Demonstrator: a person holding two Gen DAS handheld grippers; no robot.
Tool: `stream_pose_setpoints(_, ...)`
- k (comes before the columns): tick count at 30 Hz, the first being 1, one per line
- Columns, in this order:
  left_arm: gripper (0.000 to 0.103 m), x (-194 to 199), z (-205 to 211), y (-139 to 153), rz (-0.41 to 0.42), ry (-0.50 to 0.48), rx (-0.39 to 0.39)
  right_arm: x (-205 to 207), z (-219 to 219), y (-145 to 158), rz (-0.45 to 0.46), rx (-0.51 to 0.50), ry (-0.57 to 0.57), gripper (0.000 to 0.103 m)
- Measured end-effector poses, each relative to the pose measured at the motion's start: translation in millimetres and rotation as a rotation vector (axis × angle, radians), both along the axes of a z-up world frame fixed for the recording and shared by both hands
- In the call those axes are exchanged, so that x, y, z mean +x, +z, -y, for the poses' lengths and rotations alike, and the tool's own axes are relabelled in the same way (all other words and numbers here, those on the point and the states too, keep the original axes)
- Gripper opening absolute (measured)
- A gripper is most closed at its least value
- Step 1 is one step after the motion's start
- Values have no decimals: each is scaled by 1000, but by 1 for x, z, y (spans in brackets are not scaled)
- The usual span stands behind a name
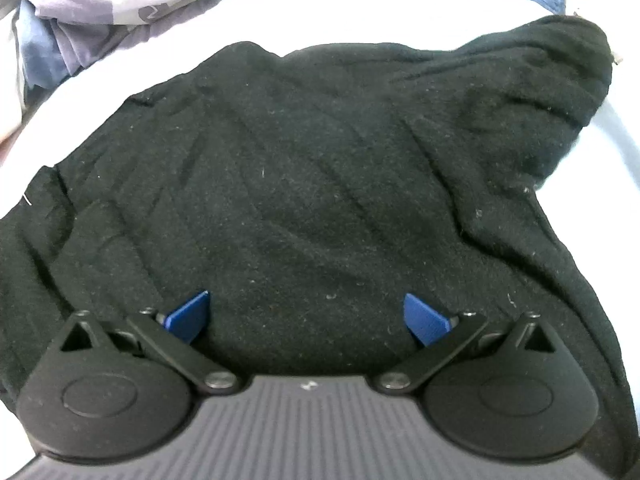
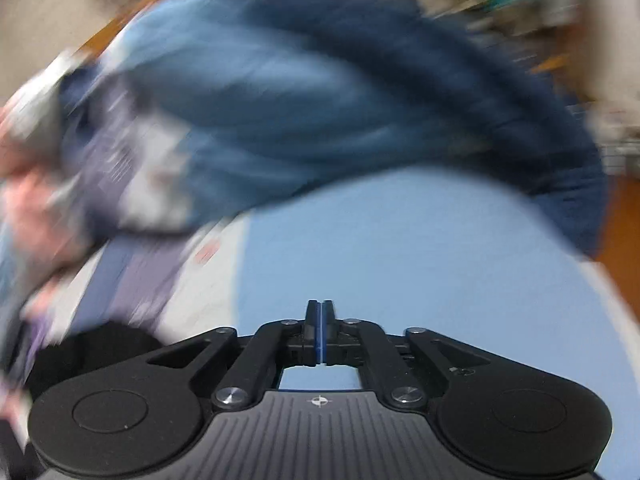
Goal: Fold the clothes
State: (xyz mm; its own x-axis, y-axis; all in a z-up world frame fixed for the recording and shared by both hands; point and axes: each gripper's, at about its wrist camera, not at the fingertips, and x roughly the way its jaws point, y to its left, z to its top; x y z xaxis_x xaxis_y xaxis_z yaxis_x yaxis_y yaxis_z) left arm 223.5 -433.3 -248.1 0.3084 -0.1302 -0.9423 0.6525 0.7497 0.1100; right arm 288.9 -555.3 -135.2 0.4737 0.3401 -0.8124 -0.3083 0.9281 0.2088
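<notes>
A black knit garment [image 1: 312,168] lies spread on a pale sheet [image 1: 360,12] and fills most of the left wrist view. My left gripper [image 1: 306,316] is open, its blue pads [image 1: 190,316] wide apart just over the garment's near part, holding nothing. My right gripper [image 2: 320,320] is shut with its pads pressed together and nothing between them, above a light blue sheet [image 2: 400,248]. A corner of the black garment [image 2: 100,348] shows at the lower left of the right wrist view, which is blurred.
A heap of clothes, blue denim [image 2: 320,92] and patterned purple-white fabric [image 2: 136,168], lies beyond the right gripper. The same pile [image 1: 80,8] shows at the top left of the left wrist view. An orange-brown floor [image 2: 624,232] is at the right.
</notes>
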Motion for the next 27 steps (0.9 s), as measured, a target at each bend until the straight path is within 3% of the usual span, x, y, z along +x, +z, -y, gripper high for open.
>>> stream_pose_setpoints(1,103,-4,-2,3,6,1,-2,4,-1,-5,-35,11,37,15)
stream_pose_setpoints(4,103,-16,-6,12,19,7,-3,14,-5,-22,-142,43,148,21)
stream_pose_setpoints(8,103,-24,-8,18,28,16,2,26,-11,-41,-268,83,294,23)
stream_pose_setpoints(15,103,-28,-11,18,54,26,12,1,-54,-33,-162,92,503,55)
stream_pose_setpoints(19,103,-30,-16,17,58,29,20,-1,-86,-48,-139,-73,588,61)
stream_pose_setpoints(21,103,-31,-17,17,60,27,23,-3,-86,-47,-145,-81,583,56)
stream_pose_setpoints(23,103,-31,-17,17,63,27,28,-4,-87,-47,-151,-90,579,23)
stream_pose_setpoints(24,103,-30,-17,18,65,27,32,-5,-87,-46,-154,-95,577,13)
stream_pose_setpoints(27,103,-32,-18,24,78,43,36,-10,-82,-39,-141,-100,541,12)
